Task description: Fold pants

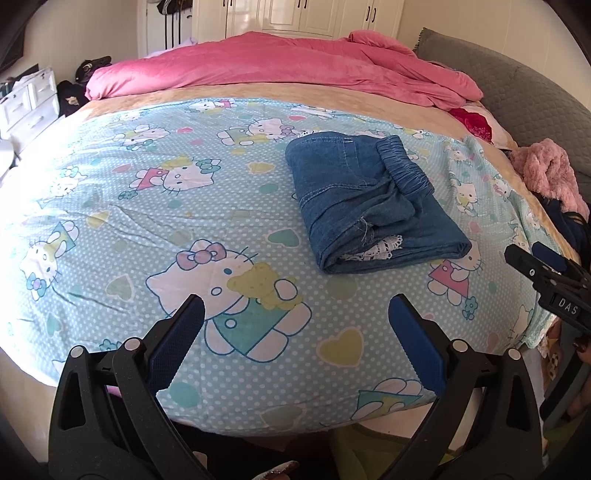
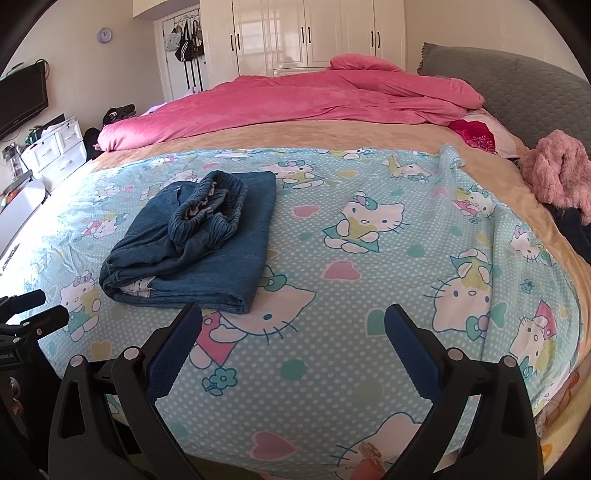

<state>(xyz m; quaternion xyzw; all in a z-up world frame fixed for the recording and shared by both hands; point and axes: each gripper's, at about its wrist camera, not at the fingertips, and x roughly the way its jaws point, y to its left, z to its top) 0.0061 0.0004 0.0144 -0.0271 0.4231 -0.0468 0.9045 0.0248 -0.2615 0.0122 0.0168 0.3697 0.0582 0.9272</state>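
Note:
Blue denim pants (image 1: 365,199) lie folded into a compact bundle on the light-blue cartoon-cat sheet (image 1: 155,206), elastic waistband on top. In the right wrist view the pants (image 2: 195,243) lie left of centre on the sheet (image 2: 369,295). My left gripper (image 1: 297,314) is open and empty, held above the sheet's near edge, short of the pants. My right gripper (image 2: 293,321) is open and empty, just near of the bundle's front right corner. The right gripper also shows at the right edge of the left wrist view (image 1: 546,273); the left gripper shows at the left edge of the right wrist view (image 2: 33,314).
A pink duvet (image 1: 280,70) is heaped across the far side of the bed. A grey headboard cushion (image 1: 524,85) and a pink fuzzy garment (image 1: 550,173) are at the right. White drawers (image 1: 26,103) stand left; wardrobes (image 2: 306,33) stand behind.

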